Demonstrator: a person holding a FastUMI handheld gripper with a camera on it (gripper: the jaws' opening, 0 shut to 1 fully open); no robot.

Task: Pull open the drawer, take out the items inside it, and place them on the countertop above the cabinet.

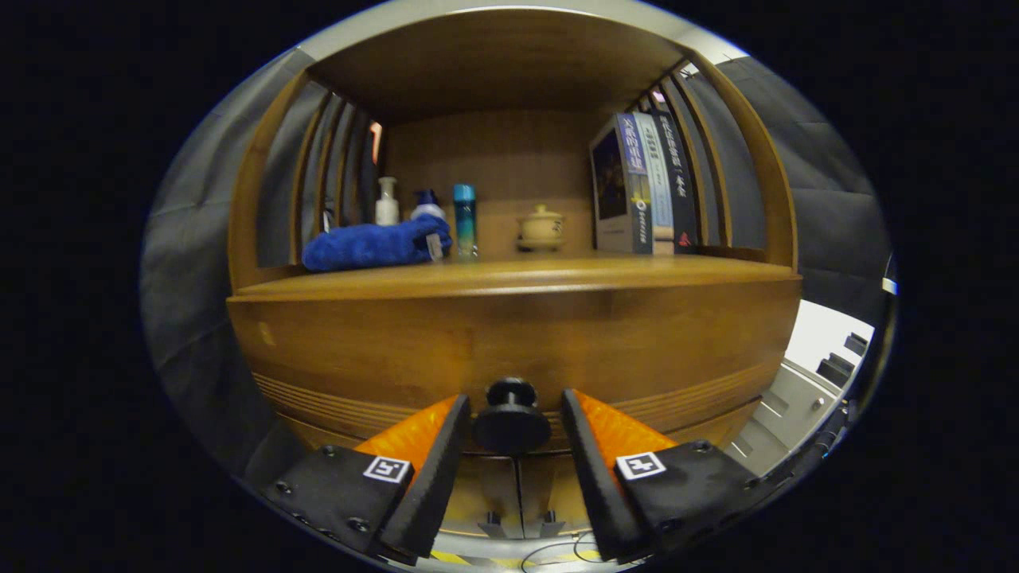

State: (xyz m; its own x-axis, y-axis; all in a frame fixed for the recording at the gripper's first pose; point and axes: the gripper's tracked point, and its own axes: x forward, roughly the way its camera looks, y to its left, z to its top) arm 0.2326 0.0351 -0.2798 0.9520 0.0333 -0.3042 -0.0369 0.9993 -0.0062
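A: What does the wooden cabinet (509, 334) carry?
B: On the tabletop (517, 274) above the drawer front (446, 350) stand books (641, 187) at the right, a blue cloth (374, 245) at the left, bottles (465, 219) behind the cloth, and a small lidded pot (541, 229).
A: And the gripper (513, 418)?
B: Its jaws stand narrowly apart around the drawer's dark knob (511, 415), flanking it; contact can't be told.

Gripper (513, 418) level, pointing forward; fingers (446, 446) parted, small gap each side
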